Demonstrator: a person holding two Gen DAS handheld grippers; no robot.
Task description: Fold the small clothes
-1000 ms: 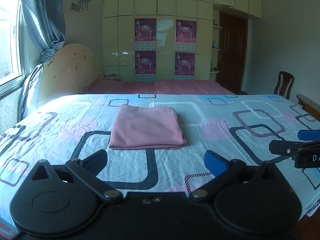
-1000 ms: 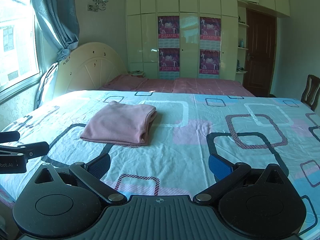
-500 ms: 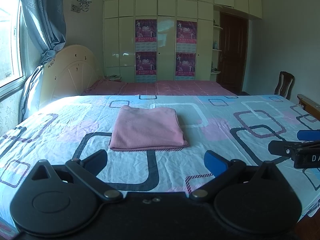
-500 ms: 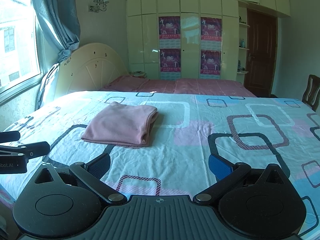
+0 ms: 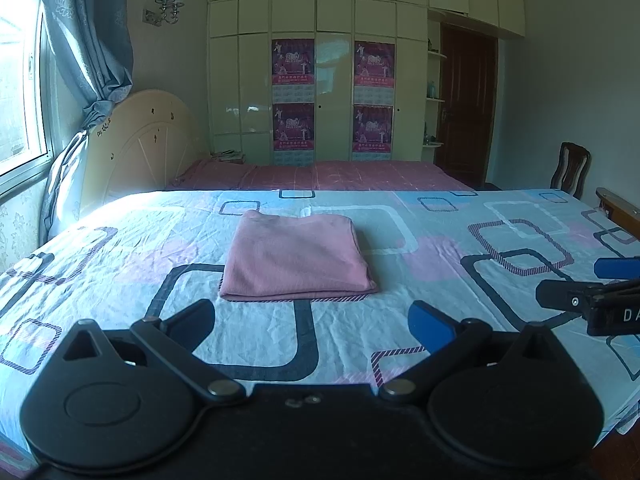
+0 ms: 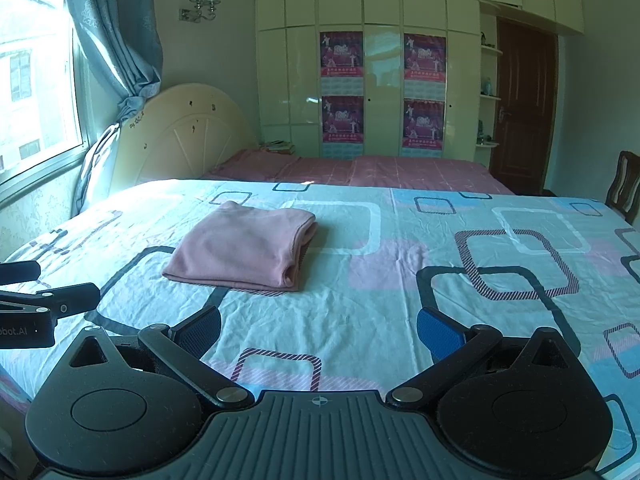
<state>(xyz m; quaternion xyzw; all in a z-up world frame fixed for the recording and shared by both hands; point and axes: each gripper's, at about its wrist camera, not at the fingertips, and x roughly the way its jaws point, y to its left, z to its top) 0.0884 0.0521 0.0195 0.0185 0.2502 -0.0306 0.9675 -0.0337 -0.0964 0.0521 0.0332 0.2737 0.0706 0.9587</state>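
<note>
A pink garment (image 5: 296, 258) lies folded into a neat rectangle on the patterned bedsheet (image 5: 440, 240). In the right wrist view the same pink garment (image 6: 244, 250) sits left of centre, its folded layers showing on its right edge. My left gripper (image 5: 312, 324) hovers open over the sheet, a short way in front of the garment, with nothing between its fingers. My right gripper (image 6: 320, 330) is also open and empty, nearer than the garment and to its right. Each gripper shows at the edge of the other's view.
A cream headboard (image 5: 148, 148) and a window with blue curtains (image 5: 88, 40) stand at the left. A second bed with a pink cover (image 5: 320, 176) lies behind, before a wardrobe wall. A wooden chair (image 5: 570, 170) and a dark door (image 5: 466, 104) are at the right.
Both views have drifted back slightly, so the garment sits a touch lower in frame. The garment itself has not moved and both grippers stay open.
</note>
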